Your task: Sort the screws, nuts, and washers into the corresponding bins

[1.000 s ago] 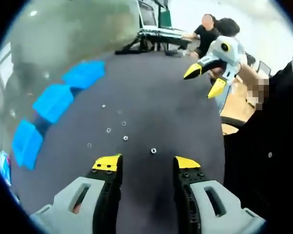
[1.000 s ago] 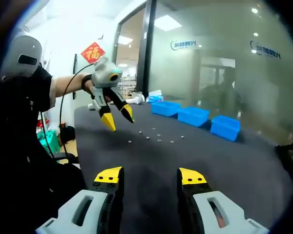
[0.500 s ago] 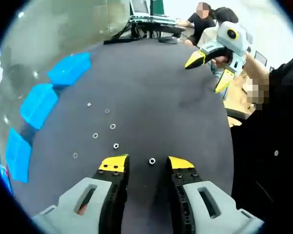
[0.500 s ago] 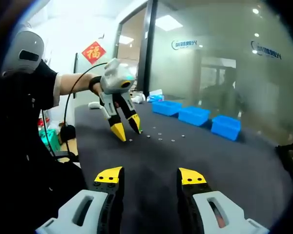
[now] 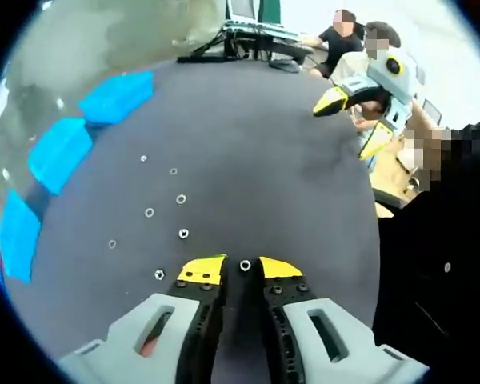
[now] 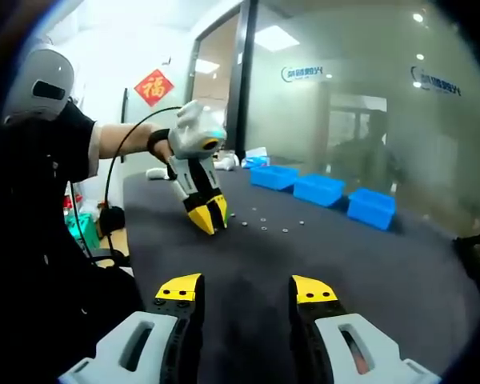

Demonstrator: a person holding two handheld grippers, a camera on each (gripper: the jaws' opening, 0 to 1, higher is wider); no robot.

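Your left gripper [image 5: 242,270] points down at the mat [image 5: 264,160], tips nearly together around one nut [image 5: 245,265]; whether they pinch it, I cannot tell. Your right gripper [image 6: 248,290] hovers level above the mat, jaws apart, holding nothing. Six more small parts [image 5: 181,199] lie scattered just beyond the nut. Three blue bins [image 5: 58,152] sit at the far edge.

Left gripper [image 5: 241,270], angled steeply down at the tabletop, has yellow-tipped jaws nearly closed. Right gripper [image 6: 247,288], jaws wide apart, hovers level; it appears at two o'clock in the left gripper view.
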